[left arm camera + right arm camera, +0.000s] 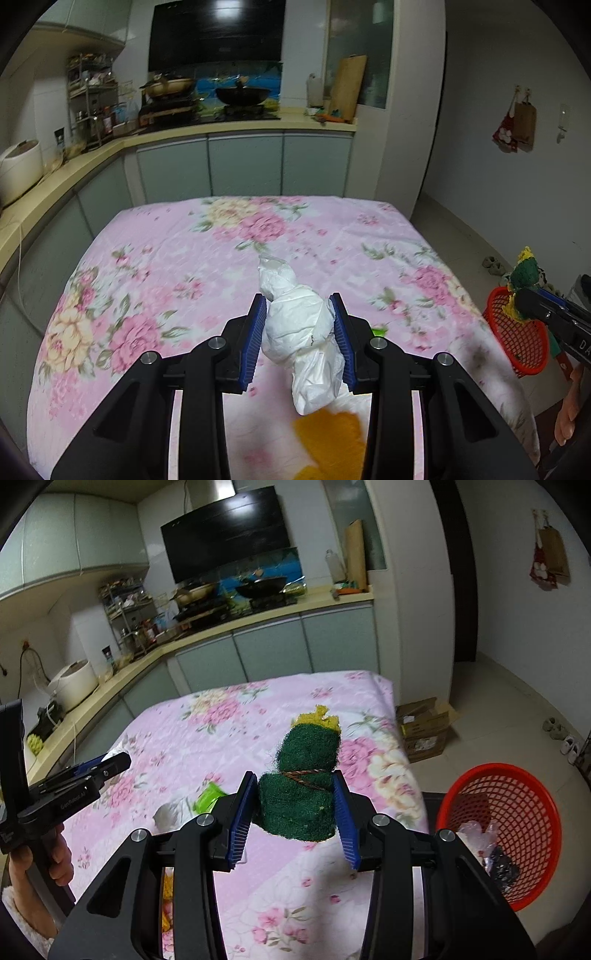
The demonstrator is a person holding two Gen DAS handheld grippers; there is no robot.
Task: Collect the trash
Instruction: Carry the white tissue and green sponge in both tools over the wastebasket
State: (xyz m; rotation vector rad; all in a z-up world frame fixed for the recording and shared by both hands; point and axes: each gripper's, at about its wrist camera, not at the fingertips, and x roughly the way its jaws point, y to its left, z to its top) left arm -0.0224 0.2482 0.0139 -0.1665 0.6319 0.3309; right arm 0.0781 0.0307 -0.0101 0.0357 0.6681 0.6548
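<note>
Left gripper (299, 325) clamps crumpled tissue (306, 332); right gripper (295, 805) clamps sponge (299, 794).

The room is lit evenly and rather dimly from above, with a cold grey tone on the walls. A white glare sits on the black hood (217, 35), weaker in the right view. The cloth (177, 258) looks soft and a little smeared by motion, and its near part is burnt out to white. Both views bend strongly at the edges, with dark corners. The near black fingers (207, 398) are dark, with little detail.
</note>
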